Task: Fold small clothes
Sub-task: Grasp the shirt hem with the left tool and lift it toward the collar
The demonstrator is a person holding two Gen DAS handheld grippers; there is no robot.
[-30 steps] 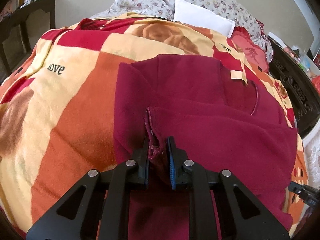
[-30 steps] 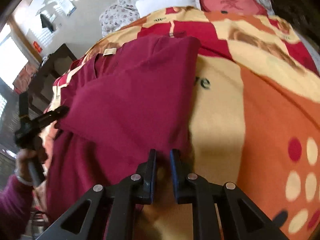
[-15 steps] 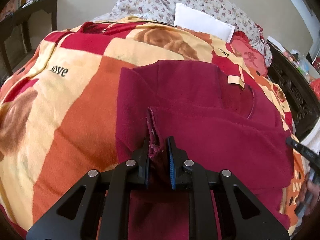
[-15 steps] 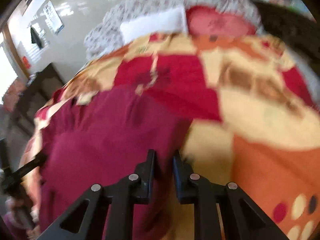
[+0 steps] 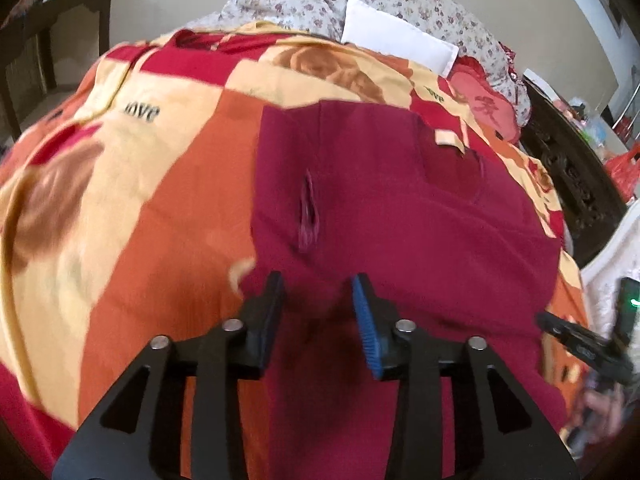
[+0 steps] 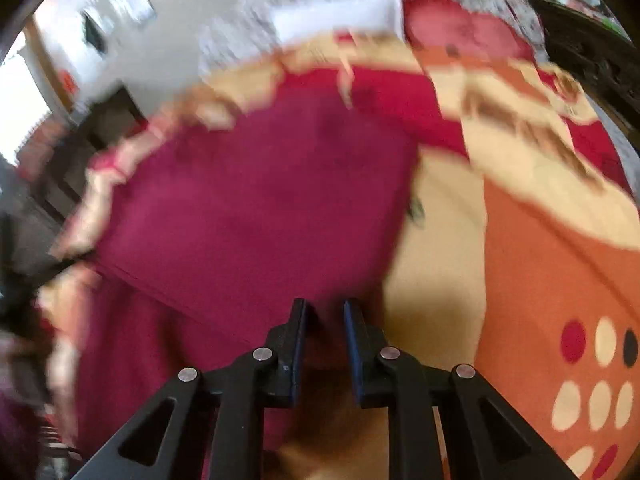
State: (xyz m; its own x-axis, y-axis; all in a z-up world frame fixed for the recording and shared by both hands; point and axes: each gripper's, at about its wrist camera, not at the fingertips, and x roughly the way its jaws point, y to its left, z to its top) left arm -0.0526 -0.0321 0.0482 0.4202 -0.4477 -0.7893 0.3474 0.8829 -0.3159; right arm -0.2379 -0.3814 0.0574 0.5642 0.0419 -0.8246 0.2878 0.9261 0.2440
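Your left tongs (image 5: 318, 300) have let the maroon shirt's (image 5: 400, 208) folded edge drop and are opening, empty; right tongs (image 6: 325, 320) stand narrow, apparently gripping nothing.

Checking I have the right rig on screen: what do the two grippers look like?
Both are matte black with triangular cut-outs in the arms and silver round pins at the joints. The left gripper has one ribbed blue pad and one dark pad. The right gripper has flat dark fingers with bluish edges. No cables visible.

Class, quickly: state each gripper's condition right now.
Left gripper: opening, pads clear of the maroon garment.
Right gripper: narrow gap, grip cannot be told.
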